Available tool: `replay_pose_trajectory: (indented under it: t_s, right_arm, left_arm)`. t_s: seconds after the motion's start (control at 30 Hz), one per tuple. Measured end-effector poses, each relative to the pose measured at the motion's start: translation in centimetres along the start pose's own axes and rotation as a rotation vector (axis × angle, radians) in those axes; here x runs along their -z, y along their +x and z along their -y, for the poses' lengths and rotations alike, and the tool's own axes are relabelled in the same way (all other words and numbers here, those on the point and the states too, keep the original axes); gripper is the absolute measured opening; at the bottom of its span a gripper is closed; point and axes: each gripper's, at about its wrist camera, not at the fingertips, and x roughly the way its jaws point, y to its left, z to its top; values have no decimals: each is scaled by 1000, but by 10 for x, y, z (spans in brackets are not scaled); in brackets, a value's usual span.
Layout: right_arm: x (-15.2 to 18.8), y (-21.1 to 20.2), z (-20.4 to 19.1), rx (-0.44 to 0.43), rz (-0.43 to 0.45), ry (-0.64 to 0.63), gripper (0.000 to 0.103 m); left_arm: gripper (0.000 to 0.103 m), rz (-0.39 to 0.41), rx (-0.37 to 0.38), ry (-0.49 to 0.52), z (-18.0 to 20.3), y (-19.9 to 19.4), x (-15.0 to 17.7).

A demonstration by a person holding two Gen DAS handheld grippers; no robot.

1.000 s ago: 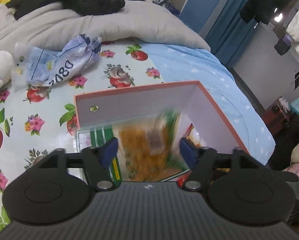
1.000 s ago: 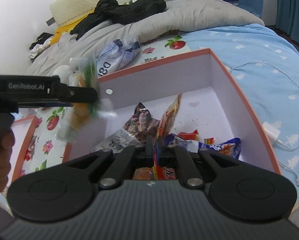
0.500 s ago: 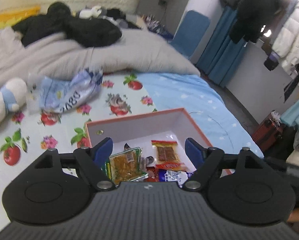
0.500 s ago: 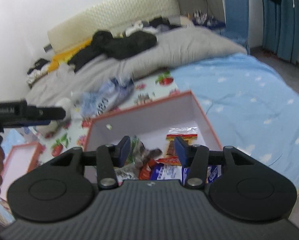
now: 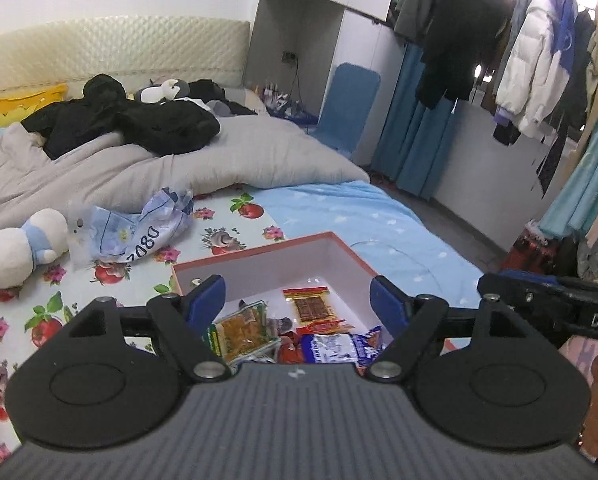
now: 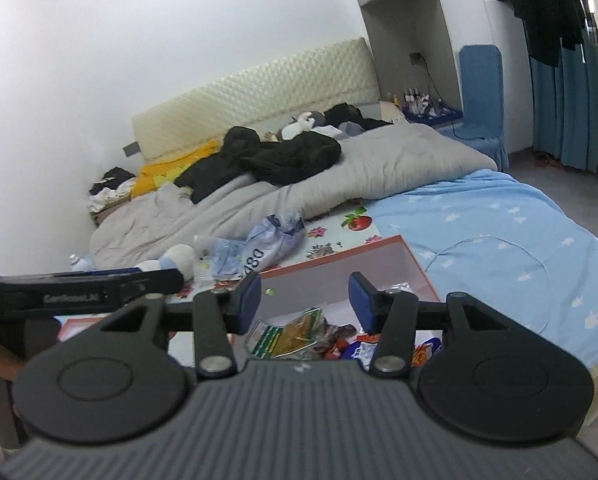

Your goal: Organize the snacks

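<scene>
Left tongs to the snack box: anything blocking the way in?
Nothing visible does. The left tongs hang open above the orange-rimmed white cardboard box, which has no lid on. Inside lie the green-edged snack packet and other packets.

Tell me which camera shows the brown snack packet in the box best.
The left wrist view: the brown packet lies flat on the floor of the box, fully visible between the open fingers. In the right wrist view a blue finger pad mostly hides that spot, so it cannot be identified there.
</scene>
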Motion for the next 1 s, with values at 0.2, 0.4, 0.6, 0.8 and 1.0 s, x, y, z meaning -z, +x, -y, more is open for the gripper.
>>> replay_pose_trajectory:
  t_s: [0.2, 0.4, 0.6, 0.8, 1.0]
  right_arm:
    - [21, -19, -8, 3, 27, -9, 52]
    - [40, -26, -8, 20, 20, -6, 52]
    - [61, -32, -8, 33, 15, -13, 52]
    - [82, -38, -12, 57, 0, -3, 52]
    - [92, -34, -17, 93, -13, -49, 52]
  left_arm:
    - [83, 42, 10, -5, 8, -31, 19]
    - [83, 40, 8, -5, 11, -47, 45]
    - [83, 31, -19, 16, 15, -53, 73]
    - [83, 26, -31, 11, 13, -57, 92]
    - [83, 6, -54, 11, 12, -51, 109]
